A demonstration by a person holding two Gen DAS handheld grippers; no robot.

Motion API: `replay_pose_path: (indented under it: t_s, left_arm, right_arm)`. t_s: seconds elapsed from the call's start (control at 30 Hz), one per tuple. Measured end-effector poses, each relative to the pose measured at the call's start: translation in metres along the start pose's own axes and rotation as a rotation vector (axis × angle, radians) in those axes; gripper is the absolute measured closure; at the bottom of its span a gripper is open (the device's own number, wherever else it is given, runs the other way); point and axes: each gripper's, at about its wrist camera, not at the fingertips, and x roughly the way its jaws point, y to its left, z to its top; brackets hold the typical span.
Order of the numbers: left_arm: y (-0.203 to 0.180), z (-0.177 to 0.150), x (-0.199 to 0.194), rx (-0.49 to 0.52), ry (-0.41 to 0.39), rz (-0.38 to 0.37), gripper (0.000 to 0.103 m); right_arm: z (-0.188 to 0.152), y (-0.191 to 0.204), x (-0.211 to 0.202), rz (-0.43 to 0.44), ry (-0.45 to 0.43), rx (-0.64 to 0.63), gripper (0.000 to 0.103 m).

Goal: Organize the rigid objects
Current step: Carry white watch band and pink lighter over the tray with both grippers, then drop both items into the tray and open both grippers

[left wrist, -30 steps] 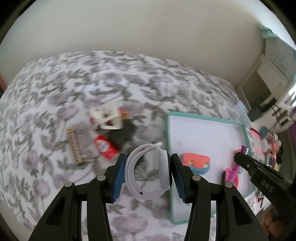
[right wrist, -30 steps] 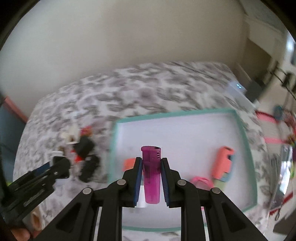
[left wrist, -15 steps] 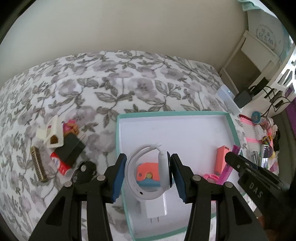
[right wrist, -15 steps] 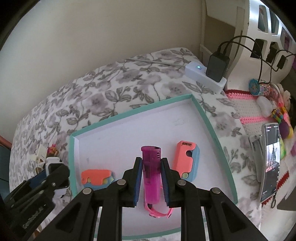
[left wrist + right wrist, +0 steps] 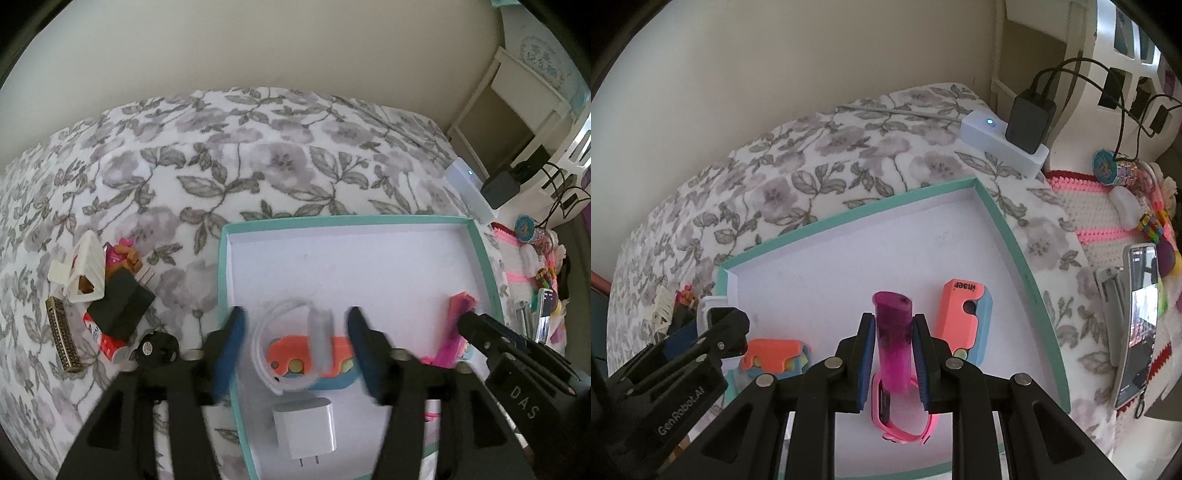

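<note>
My left gripper (image 5: 295,319) hangs over the near left part of the teal-rimmed white tray (image 5: 332,221), and its jaws are opening. A white ear-hook piece (image 5: 319,332) shows blurred between the blue pads, with a gap on each side. Below it lie an orange and blue case (image 5: 291,356) and a white charger plug (image 5: 306,432). My right gripper (image 5: 893,323) is shut on an upright purple lighter (image 5: 892,314) above a pink watch band (image 5: 901,428). Another orange and blue case (image 5: 962,310) rests just right of it.
Left of the tray, on the flowered bedspread, lie a white clip (image 5: 83,273), a black box (image 5: 122,306), a red tube (image 5: 107,341) and a brass comb-like bar (image 5: 62,339). A white power strip (image 5: 1001,144) and a phone (image 5: 1137,325) sit right of the tray.
Both grippers have come in over the tray and sunk a little. The left jaws have spread apart and let go of the white ear-hook piece. The right still holds the lighter.
</note>
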Motion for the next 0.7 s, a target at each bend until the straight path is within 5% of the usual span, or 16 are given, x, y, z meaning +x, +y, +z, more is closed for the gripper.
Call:
replay_pose_path:
  t_s: [0.17,0.3,0.4,0.7]
  left_arm:
    - [0.006,-0.002,-0.004,-0.016,-0.01,-0.003,0.033]
    - [0.012,0.0,-0.015,-0.033,-0.039,-0.004,0.031]
    - [0.018,0.002,-0.024,-0.047,-0.067,0.005,0.015]
    - [0.057,0.007,-0.042,-0.141,-0.123,0.059,0.009]
  right_arm:
    - [0.0,0.001,-0.001,0.001,0.001,-0.006,0.078]
    - [0.0,0.003,-0.006,-0.008,-0.011,-0.014,0.058]
    - [0.001,0.006,-0.01,-0.011,-0.027,-0.023,0.049]
    - [0.001,0.011,-0.018,-0.018,-0.062,-0.038,0.022]
